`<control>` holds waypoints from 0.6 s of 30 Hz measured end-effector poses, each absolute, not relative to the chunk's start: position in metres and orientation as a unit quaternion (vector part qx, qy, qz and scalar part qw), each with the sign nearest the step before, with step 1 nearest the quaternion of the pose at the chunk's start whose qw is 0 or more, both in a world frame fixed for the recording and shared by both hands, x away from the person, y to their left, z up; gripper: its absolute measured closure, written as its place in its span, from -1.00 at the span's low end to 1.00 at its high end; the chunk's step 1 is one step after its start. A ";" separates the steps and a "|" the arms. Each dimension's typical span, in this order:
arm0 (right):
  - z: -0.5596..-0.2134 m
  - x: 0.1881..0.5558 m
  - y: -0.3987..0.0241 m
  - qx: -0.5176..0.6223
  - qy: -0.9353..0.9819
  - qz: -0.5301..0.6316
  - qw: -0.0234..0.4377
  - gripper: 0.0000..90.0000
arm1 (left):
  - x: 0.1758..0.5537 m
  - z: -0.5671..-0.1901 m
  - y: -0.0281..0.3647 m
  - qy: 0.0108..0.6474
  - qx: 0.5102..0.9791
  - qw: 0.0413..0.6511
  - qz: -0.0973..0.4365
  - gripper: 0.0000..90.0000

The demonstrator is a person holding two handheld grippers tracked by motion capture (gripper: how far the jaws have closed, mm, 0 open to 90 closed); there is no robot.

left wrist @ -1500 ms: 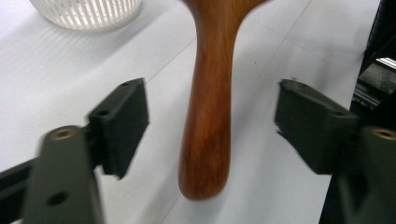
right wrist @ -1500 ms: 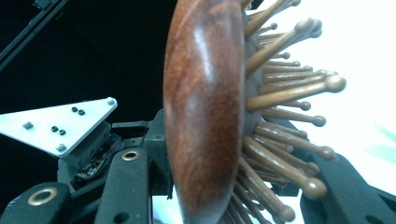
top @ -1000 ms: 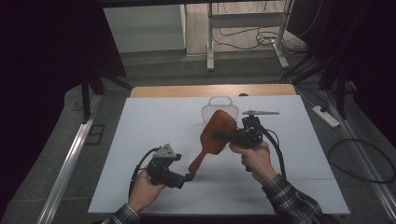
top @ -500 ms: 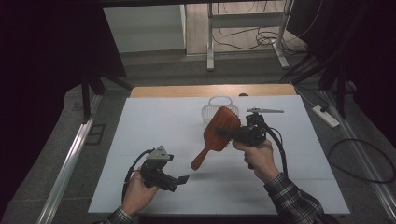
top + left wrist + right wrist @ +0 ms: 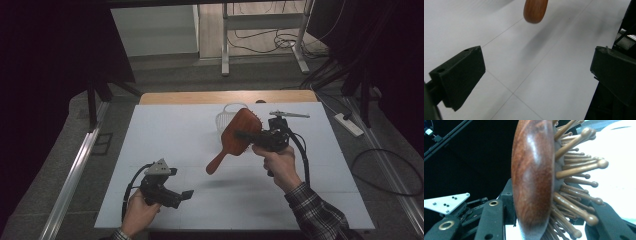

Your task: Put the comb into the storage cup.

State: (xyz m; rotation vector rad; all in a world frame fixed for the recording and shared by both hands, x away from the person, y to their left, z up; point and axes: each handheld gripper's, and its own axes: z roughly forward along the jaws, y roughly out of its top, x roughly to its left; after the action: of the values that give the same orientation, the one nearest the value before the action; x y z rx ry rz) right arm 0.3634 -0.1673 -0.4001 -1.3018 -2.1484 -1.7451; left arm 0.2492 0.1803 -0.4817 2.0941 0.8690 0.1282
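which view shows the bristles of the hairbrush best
The right gripper view: the wooden hairbrush sits edge-on, bristles large and sharp. The high view shows mostly its back, the left gripper view just its handle tip.

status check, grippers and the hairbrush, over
Right gripper shut on the hairbrush, held above the table. Left gripper open, holding nothing. Basket behind brush, nothing blocking.

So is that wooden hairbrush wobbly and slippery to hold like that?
Probably stiff: the hairbrush keeps straight though the right claw grips only its head, with the handle hanging free. Its polished back shines, so it may be a bit slippery. The bristles could give slightly against the claw's pad.
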 end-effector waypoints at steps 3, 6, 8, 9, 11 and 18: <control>-0.398 0.364 -0.168 -0.426 -0.701 -0.571 0.041 0.16 | 0.246 -0.481 0.184 0.348 0.833 0.426 0.053 -1.00; -0.396 0.367 -0.169 -0.428 -0.698 -0.573 0.042 0.16 | 0.242 -0.481 0.188 0.351 0.833 0.425 0.060 -1.00; -0.396 0.369 -0.170 -0.429 -0.696 -0.574 0.040 0.16 | 0.240 -0.481 0.192 0.354 0.833 0.421 0.064 -1.00; -0.396 0.370 -0.171 -0.431 -0.695 -0.574 0.040 0.16 | 0.239 -0.482 0.193 0.355 0.833 0.420 0.065 -1.00; -0.395 0.372 -0.171 -0.433 -0.694 -0.574 0.040 0.16 | 0.237 -0.482 0.196 0.359 0.831 0.420 0.061 -1.00; -0.392 0.378 -0.170 -0.434 -0.693 -0.574 0.037 0.16 | 0.230 -0.483 0.206 0.363 0.824 0.430 0.062 -1.00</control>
State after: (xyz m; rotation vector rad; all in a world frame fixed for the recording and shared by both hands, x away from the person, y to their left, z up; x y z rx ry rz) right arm 0.3778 -0.1702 -0.3923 -1.3318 -2.1280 -1.7632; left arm 0.2304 0.2059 -0.4827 2.0561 0.9051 0.1547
